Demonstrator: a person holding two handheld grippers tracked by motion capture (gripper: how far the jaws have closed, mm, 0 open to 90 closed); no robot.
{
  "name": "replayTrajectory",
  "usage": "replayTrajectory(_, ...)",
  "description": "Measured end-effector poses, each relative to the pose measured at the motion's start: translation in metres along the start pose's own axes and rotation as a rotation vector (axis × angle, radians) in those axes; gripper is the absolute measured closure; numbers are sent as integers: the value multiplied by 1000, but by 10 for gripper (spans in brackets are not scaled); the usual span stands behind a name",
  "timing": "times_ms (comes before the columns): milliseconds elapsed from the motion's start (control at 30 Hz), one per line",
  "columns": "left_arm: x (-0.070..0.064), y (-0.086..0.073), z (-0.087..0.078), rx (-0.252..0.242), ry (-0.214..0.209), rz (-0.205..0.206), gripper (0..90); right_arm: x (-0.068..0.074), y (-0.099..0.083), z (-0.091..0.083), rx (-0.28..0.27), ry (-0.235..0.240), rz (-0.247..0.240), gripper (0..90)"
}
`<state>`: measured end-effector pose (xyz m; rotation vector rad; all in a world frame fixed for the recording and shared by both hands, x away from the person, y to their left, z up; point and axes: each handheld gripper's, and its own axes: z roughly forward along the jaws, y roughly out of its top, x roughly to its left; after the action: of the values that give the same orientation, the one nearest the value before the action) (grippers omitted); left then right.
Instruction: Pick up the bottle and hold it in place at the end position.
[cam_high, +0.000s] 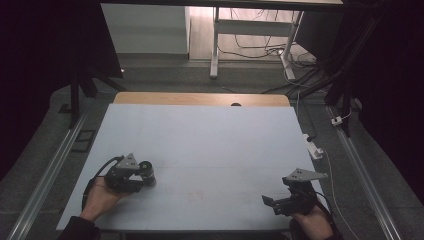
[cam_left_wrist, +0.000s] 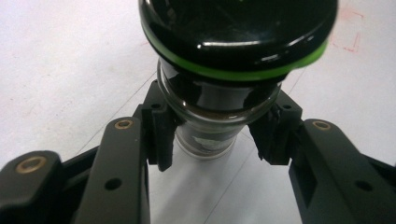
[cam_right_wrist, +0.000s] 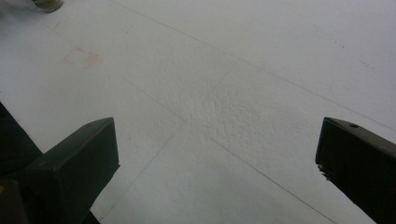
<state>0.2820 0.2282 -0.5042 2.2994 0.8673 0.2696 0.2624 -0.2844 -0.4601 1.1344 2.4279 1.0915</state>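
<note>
Now, over on the left, the left gripper (cam_left_wrist: 215, 135) is clamped on a small glass jar (cam_left_wrist: 219, 100) with a black, green-ringed lid (cam_left_wrist: 238, 32), standing on the white surface (cam_high: 200, 135) near its front-left edge. Glass looks slick, rigid and breakable, probably light; the hold just under the lid's shoulder seems the safest. Across to the right, the right gripper (cam_right_wrist: 217, 154) hangs spread wide, empty.

A jar (cam_high: 148, 172) stands on the table's (cam_high: 210, 140) near left, right tool (cam_high: 278, 202) opposite.
</note>
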Motion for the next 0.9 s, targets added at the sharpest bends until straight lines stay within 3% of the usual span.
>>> replayTrajectory(233,-4,13,-5,-28,-11,-47,538,0,0,0,2,1,1,0)
replayTrajectory(600,-7,35,-1,-36,-20,-26,538,0,0,1,5,7,-3,0)
replayTrajectory(900,-7,57,4,-63,-49,-47,538,0,0,1,6,12,-3,0)
